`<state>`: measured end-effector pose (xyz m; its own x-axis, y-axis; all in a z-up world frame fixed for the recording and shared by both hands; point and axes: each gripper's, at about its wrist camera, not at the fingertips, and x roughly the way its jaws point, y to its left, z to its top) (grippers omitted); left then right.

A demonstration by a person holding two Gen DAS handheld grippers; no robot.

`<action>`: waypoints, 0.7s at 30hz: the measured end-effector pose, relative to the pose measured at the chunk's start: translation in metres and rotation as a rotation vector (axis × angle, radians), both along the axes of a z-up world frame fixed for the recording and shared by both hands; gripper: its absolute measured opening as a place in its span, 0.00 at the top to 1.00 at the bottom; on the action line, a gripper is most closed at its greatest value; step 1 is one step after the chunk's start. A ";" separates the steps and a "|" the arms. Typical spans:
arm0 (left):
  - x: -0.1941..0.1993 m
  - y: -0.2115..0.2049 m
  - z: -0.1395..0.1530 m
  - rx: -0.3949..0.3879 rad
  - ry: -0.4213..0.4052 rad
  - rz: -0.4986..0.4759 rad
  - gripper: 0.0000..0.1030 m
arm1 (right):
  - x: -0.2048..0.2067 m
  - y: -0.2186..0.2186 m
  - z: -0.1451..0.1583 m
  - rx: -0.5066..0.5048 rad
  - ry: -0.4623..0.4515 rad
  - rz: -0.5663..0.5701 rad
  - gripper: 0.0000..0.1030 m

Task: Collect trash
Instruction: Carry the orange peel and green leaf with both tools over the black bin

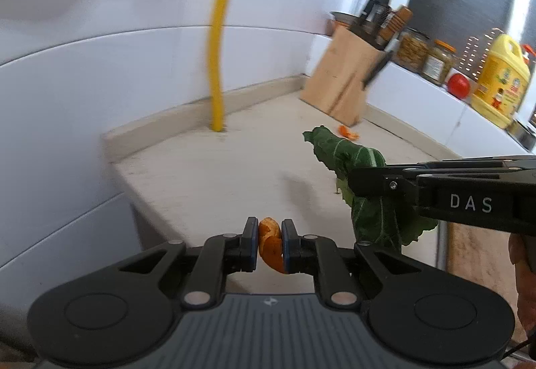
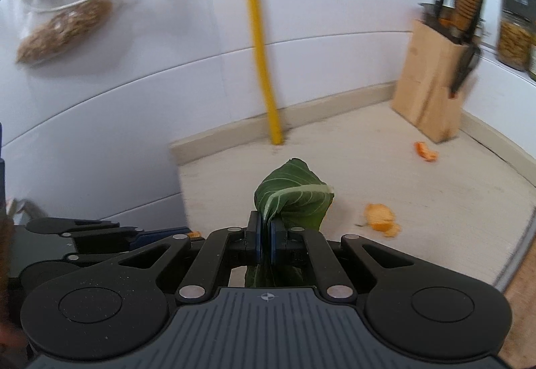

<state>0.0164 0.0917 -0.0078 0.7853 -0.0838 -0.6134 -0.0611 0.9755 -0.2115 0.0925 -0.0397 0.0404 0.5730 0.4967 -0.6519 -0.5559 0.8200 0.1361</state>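
My left gripper [image 1: 270, 243] is shut on an orange peel [image 1: 270, 246] above the near edge of the beige counter [image 1: 217, 174]. My right gripper [image 2: 265, 236] is shut on a folded green leaf [image 2: 294, 198], held above the counter; it reaches in from the right in the left wrist view [image 1: 355, 183], with the leaf [image 1: 348, 154] hanging from it. Two more orange peels lie on the counter: one near my right gripper [image 2: 382, 218] and one by the knife block [image 2: 425, 151], also in the left wrist view [image 1: 348, 133].
A wooden knife block [image 1: 341, 81] stands in the back corner. A yellow pipe [image 1: 219, 44] runs up the white tiled wall. Jars [image 1: 423, 56], a red tomato [image 1: 458, 85] and a yellow oil jug [image 1: 502, 81] sit on a ledge at right.
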 end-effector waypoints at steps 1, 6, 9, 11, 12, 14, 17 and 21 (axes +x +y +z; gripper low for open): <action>-0.004 0.005 0.000 0.000 -0.001 0.015 0.90 | -0.002 0.007 0.000 0.002 0.000 0.019 0.93; -0.025 0.035 0.002 0.003 -0.005 0.100 0.91 | -0.010 0.040 0.001 0.010 0.005 0.104 0.93; -0.039 0.055 0.000 0.003 0.003 0.159 0.90 | -0.015 0.063 -0.001 0.012 0.016 0.160 0.93; -0.047 0.068 -0.002 0.000 0.012 0.195 0.90 | -0.019 0.079 -0.003 0.014 0.026 0.200 0.93; -0.051 0.075 -0.003 -0.001 0.017 0.217 0.90 | -0.020 0.086 -0.005 0.014 0.030 0.215 0.93; -0.060 0.088 -0.006 -0.001 0.028 0.256 0.90 | -0.023 0.103 -0.009 0.015 0.042 0.250 0.93; -0.070 0.106 -0.013 -0.005 0.048 0.307 0.90 | -0.029 0.124 -0.016 0.011 0.062 0.299 0.93; -0.078 0.124 -0.026 -0.001 0.089 0.362 0.90 | -0.034 0.152 -0.034 -0.008 0.106 0.349 0.93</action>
